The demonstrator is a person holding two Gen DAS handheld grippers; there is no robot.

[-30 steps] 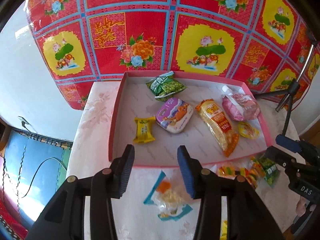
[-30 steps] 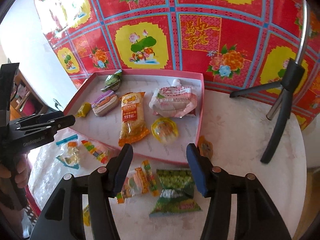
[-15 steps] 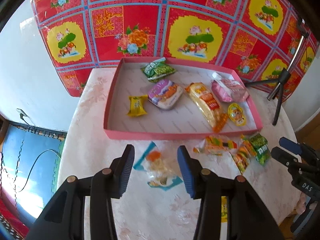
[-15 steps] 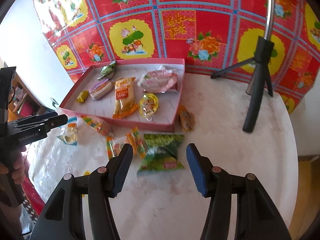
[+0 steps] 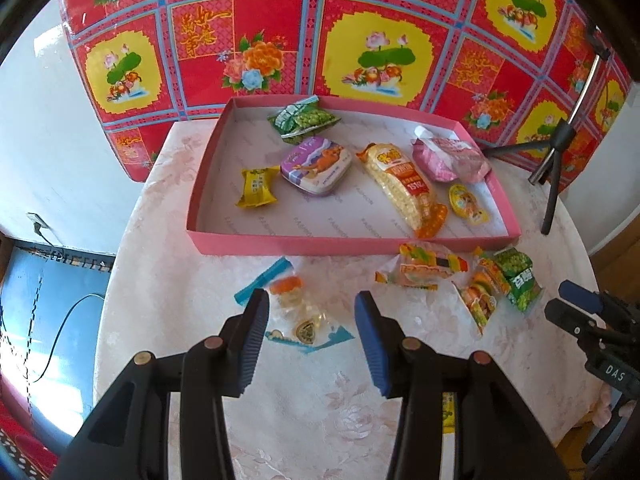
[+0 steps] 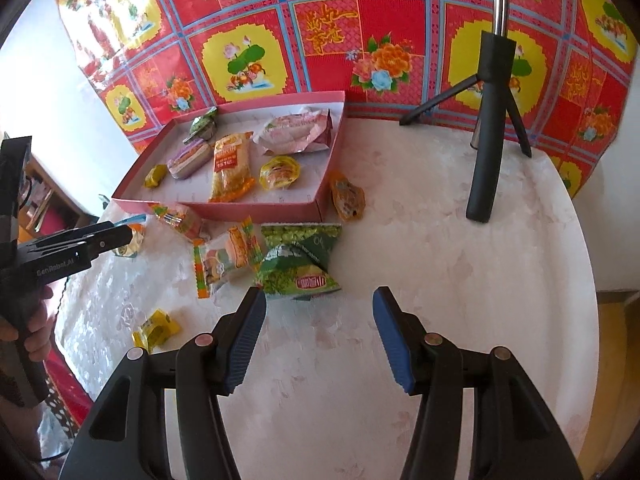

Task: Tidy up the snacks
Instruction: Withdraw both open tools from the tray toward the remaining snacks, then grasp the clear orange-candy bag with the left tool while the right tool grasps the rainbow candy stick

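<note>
A pink shallow box (image 5: 320,243) (image 6: 224,210) on the round table holds several snacks, among them a purple tin (image 5: 316,164) and a long orange pack (image 5: 402,184). My left gripper (image 5: 310,316) is open, just above a clear packet with blue ends (image 5: 296,312) on the table in front of the box. My right gripper (image 6: 318,312) is open and empty, just short of a green pea bag (image 6: 300,260). Colourful candy packs (image 6: 224,258) (image 5: 424,270) lie beside it.
A black tripod (image 6: 490,128) stands at the table's back right. An orange packet (image 6: 347,196) lies by the box's right corner. A small yellow sweet (image 6: 156,328) lies near the table's front left edge. A red patterned cloth (image 5: 360,40) hangs behind.
Both grippers have pulled back from the box toward the near side of the table. The left one now hovers over the clear packet; the right one faces the green bag. Both stay open.
</note>
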